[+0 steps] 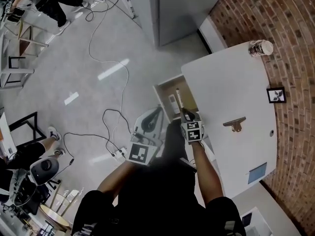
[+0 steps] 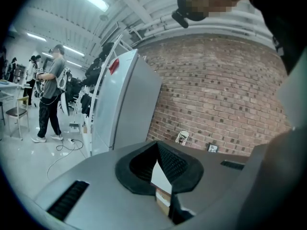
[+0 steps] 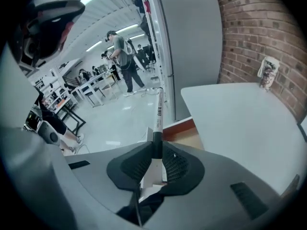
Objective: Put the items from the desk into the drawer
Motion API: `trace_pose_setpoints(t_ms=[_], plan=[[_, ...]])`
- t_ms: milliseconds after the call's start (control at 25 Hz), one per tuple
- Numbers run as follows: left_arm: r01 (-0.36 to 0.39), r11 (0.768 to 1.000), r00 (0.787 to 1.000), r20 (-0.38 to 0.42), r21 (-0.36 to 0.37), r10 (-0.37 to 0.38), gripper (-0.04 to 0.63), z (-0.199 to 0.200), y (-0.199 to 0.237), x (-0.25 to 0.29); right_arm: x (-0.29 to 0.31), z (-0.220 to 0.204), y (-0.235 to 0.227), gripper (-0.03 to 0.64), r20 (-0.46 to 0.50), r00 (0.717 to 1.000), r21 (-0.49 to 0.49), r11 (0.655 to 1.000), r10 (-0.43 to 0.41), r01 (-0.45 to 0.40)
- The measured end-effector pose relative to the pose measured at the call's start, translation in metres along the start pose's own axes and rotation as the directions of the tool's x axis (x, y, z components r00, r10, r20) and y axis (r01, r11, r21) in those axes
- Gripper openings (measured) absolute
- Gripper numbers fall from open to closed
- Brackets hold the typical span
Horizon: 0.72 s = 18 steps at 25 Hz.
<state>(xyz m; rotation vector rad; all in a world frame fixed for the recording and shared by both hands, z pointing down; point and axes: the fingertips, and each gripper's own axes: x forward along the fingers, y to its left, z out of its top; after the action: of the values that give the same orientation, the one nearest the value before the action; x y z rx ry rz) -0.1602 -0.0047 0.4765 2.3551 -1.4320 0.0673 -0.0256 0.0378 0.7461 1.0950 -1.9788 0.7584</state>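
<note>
My right gripper [image 1: 185, 114] [image 3: 156, 150] is shut on a white marker pen [image 1: 178, 96] [image 3: 158, 113] with a black end. The pen sticks out past the jaws, over the open wooden drawer [image 1: 164, 89] [image 3: 178, 127] at the white desk's [image 1: 231, 87] left side. A white item [image 1: 172, 103] lies in the drawer. My left gripper [image 1: 156, 113] [image 2: 157, 150] hangs beside the drawer with its pads touching at the tips and nothing between them. On the desk stand a patterned cup [image 1: 260, 47] [image 3: 266, 73], a small picture frame [image 1: 276, 95], a brown clip-like piece [image 1: 235, 125] and a blue card [image 1: 257, 173].
A brick wall [image 1: 275, 14] runs behind the desk. A tall grey cabinet [image 1: 177, 9] stands next to the drawer. Cables [image 1: 106, 58] and a power strip [image 1: 118, 154] lie on the floor to the left. People stand among chairs at the far left.
</note>
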Motion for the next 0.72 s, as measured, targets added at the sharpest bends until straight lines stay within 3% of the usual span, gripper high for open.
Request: trace_pose_setpoints(t_ms=[320,720], plan=[[-0.007,1.0,0.999,-0.046,-0.011,0.007,0.002,-0.045,0.011,0.037,0.083,-0.068,-0.017,0.06,-0.15,0.988,0.049,0.999,0.025,-0.018],[-0.011,1.0,0.995,-0.097,-0.027,0.008,0.002,-0.094,0.026,0.047,0.153,-0.155,-0.032,0.06,-0.322,0.947,0.127,0.992,0.021,0.021]])
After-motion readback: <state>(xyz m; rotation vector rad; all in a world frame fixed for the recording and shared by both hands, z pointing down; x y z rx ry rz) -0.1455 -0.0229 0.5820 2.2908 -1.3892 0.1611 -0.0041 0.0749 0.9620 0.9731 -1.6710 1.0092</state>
